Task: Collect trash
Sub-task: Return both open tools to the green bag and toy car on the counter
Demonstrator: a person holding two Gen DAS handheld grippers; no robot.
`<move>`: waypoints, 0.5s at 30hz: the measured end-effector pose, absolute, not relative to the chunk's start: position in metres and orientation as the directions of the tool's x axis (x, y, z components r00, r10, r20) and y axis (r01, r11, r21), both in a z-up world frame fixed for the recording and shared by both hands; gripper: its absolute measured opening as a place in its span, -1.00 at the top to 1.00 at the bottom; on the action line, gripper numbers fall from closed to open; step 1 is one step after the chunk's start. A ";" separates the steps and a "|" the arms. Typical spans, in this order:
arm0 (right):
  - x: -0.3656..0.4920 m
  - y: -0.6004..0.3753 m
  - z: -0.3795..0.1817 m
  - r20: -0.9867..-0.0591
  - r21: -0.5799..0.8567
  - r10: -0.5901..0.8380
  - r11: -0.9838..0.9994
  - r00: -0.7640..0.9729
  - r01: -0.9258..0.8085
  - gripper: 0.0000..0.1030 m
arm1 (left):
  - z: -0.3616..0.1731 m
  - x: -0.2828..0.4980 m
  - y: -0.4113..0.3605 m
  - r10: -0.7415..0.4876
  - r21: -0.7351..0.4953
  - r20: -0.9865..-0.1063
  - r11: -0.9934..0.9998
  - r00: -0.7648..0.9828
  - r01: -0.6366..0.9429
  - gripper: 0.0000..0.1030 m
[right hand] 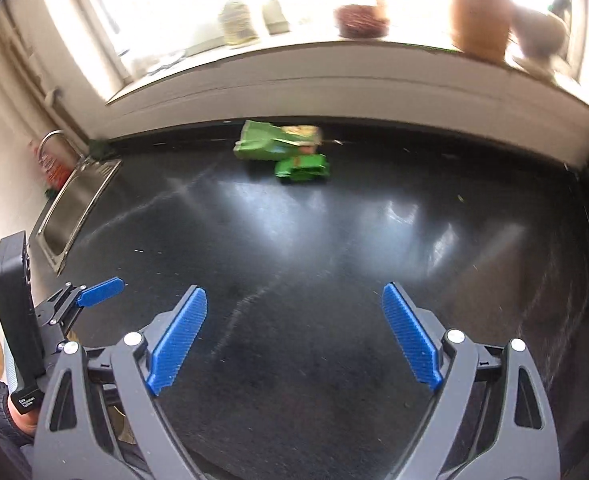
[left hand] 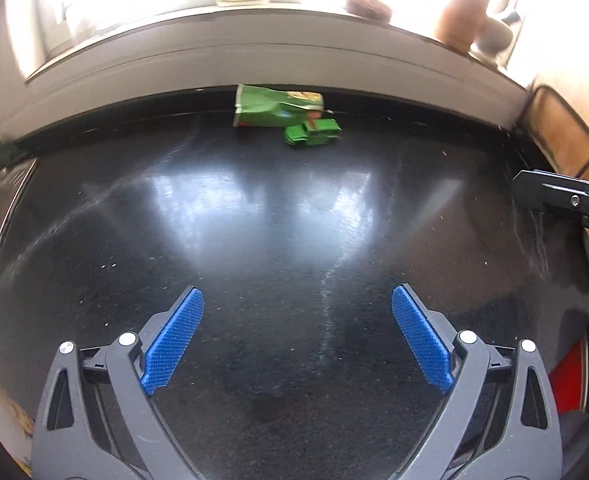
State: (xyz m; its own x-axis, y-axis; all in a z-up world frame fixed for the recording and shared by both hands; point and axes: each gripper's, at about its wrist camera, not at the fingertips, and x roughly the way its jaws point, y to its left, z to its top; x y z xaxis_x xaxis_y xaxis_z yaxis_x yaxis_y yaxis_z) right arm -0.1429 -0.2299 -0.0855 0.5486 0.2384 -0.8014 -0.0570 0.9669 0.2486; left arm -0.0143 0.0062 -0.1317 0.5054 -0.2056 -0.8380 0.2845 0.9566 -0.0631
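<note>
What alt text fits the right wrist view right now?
The open, empty right gripper hangs over a dark glossy counter. A green packet and a green toy truck lie at the far edge under a bright window, a steel sink at left.

The black worktop (left hand: 278,216) is glossy and smooth with faint scratches, the sink (right hand: 70,216) is brushed metal, the green toy truck (left hand: 313,131) looks like shiny plastic, and the gripper pads (left hand: 174,332) are rough, textured blue plastic

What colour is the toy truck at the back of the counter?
Bright green. The toy truck shows best in the left wrist view, in front of a green packet.
</note>
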 end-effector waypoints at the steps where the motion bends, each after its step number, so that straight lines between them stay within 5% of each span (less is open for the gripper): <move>1: -0.142 -0.231 -0.088 -0.802 0.252 0.240 0.966 0.546 -0.055 -0.68 | -0.132 -0.013 0.005 -0.206 -0.063 -0.840 0.956 0.502 0.287 -0.80; 15: -0.072 -0.203 -0.099 -0.822 0.229 0.251 0.968 0.511 -0.108 -0.69 | -0.138 0.073 0.032 -0.167 -0.035 -0.834 0.967 0.525 0.251 -0.81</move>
